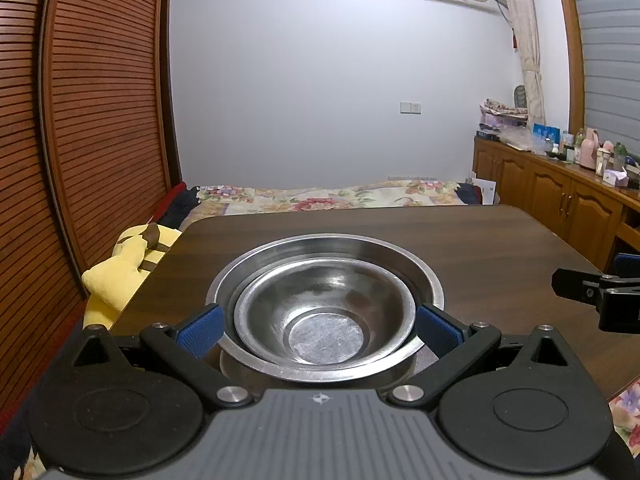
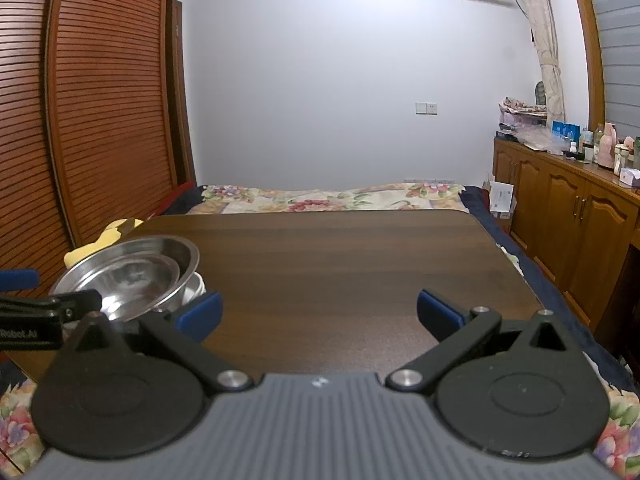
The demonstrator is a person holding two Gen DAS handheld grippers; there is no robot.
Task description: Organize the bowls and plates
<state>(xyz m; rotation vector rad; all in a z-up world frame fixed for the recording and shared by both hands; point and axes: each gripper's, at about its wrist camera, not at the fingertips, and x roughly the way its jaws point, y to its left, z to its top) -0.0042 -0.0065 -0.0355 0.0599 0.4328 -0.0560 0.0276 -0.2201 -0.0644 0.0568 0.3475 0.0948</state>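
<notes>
The left tool [image 1: 320,330] covers the near rim of the outer steel bowl [image 1: 424,280], and its body hides the near edge of the surface [image 1: 500,248]; whether its blue pads [image 1: 202,330] touch the bowl cannot be told. What the stacked bowls sit on at the near side is hidden under the inner bowl [image 1: 324,320]. In the right wrist view the left tool [image 2: 24,300] is cut off by the left picture edge and screens part of the bowl stack [image 2: 132,272], with a pale object [image 2: 196,286] under the stack's rim too hidden to identify. The bottles [image 1: 592,152] on the cabinet are too small to identify. The yellow plush [image 1: 120,268] is half behind the surface's left edge.
</notes>
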